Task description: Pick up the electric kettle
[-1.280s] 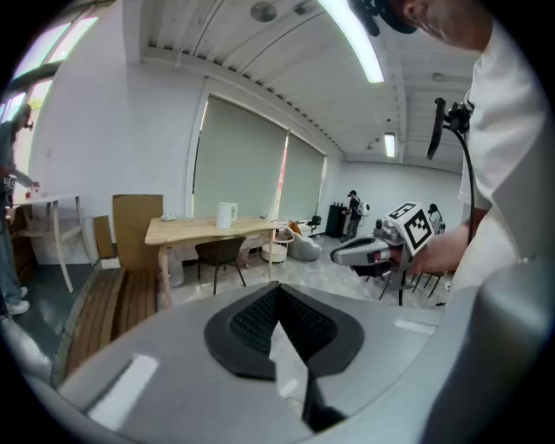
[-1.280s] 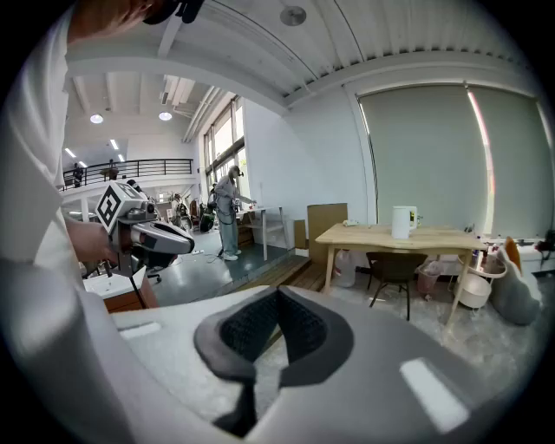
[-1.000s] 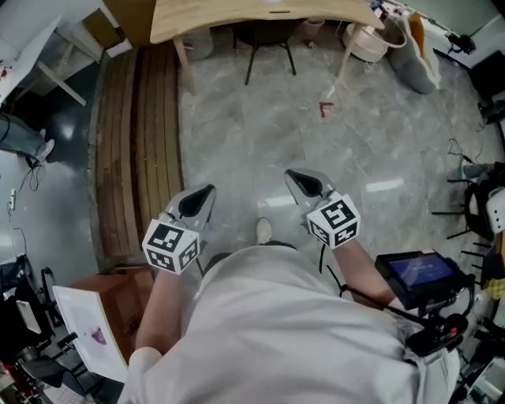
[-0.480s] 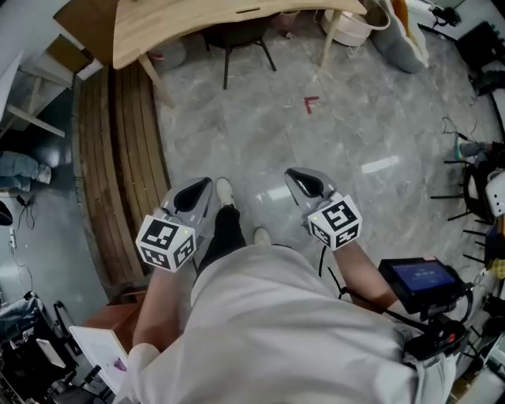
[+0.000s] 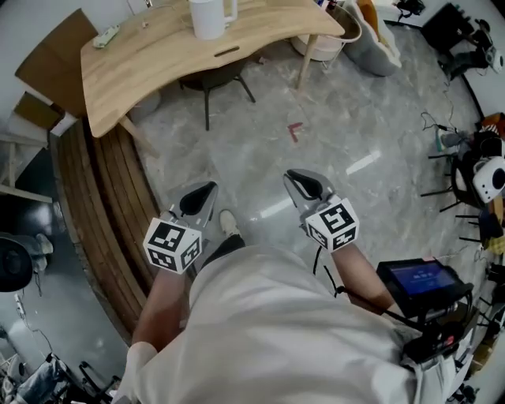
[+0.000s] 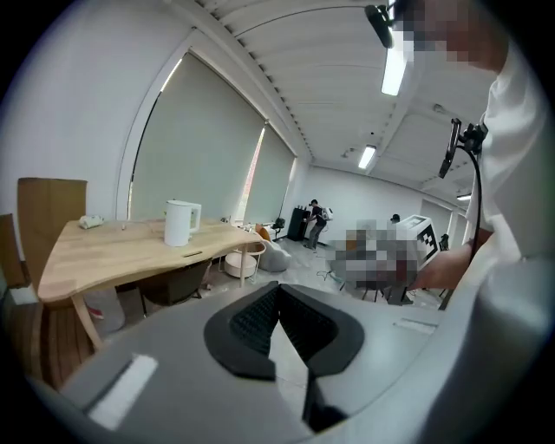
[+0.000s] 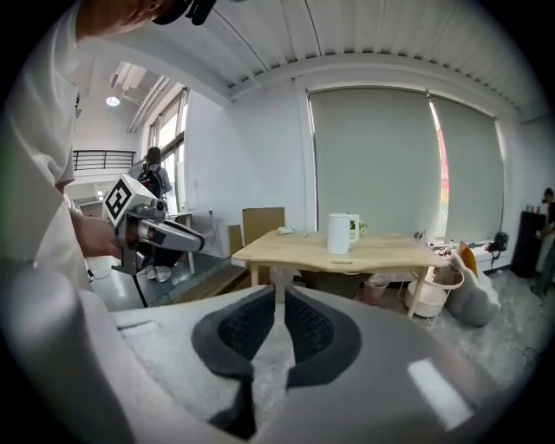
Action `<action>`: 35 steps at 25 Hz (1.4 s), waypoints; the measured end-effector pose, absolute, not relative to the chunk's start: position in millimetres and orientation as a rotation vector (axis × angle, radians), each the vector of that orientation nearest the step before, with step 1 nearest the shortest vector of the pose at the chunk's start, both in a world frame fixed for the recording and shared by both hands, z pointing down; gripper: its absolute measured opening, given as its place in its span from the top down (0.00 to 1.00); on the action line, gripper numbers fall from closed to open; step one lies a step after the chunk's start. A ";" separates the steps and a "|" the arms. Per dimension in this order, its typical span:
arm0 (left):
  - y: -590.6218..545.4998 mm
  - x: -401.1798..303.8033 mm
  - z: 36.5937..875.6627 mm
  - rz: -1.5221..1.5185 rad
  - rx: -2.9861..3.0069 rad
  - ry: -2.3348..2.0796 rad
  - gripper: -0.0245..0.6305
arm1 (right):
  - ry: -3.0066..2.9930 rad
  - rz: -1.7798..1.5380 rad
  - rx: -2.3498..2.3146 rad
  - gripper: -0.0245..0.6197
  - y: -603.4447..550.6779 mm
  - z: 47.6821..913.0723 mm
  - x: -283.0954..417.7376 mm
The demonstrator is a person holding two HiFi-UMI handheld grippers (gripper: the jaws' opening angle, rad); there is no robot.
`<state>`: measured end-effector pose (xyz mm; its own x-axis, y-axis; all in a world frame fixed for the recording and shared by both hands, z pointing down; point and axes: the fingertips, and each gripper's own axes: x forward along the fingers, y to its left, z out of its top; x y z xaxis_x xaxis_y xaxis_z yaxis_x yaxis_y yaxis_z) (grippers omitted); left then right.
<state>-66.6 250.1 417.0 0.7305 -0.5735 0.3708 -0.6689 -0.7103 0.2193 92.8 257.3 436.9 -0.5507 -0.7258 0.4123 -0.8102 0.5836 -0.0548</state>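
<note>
Head view: the left gripper (image 5: 199,197) and the right gripper (image 5: 306,185) are held out side by side over a grey marble floor (image 5: 260,158), each in 1 hand of a person in a white shirt (image 5: 268,331); the white kettle (image 5: 209,16) stands upright on a curved wooden table (image 5: 150,59) at the top of the frame, well apart from both grippers; a dark chair (image 5: 217,79) sits under the table.

Left gripper view: the 2 fingers are pressed together at their tips with nothing between them; the kettle stands far off to the left on the table, near its front edge.

Right gripper view: the 2 fingers are opening, a narrow gap showing between the tips and nothing in it; the kettle stands on the table straight ahead and a little right, still distant; the left gripper shows at the left edge.
</note>
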 end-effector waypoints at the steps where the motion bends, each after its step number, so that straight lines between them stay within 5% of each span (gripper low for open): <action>1: 233.1 -68.9 414.9 0.399 2.610 -0.944 0.95 | -2.454 0.337 1.272 0.92 239.7 436.0 90.9; 35: -190.1 -31.2 397.9 0.378 2.468 -1.270 0.95 | -2.504 0.292 1.152 0.88 -298.7 469.7 126.0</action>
<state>-31.2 -190.1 397.9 0.5653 -0.7309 0.3823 -0.8210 -0.5435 0.1750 126.0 -298.7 469.7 -0.5984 -0.6875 0.4114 -0.7637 0.6447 -0.0334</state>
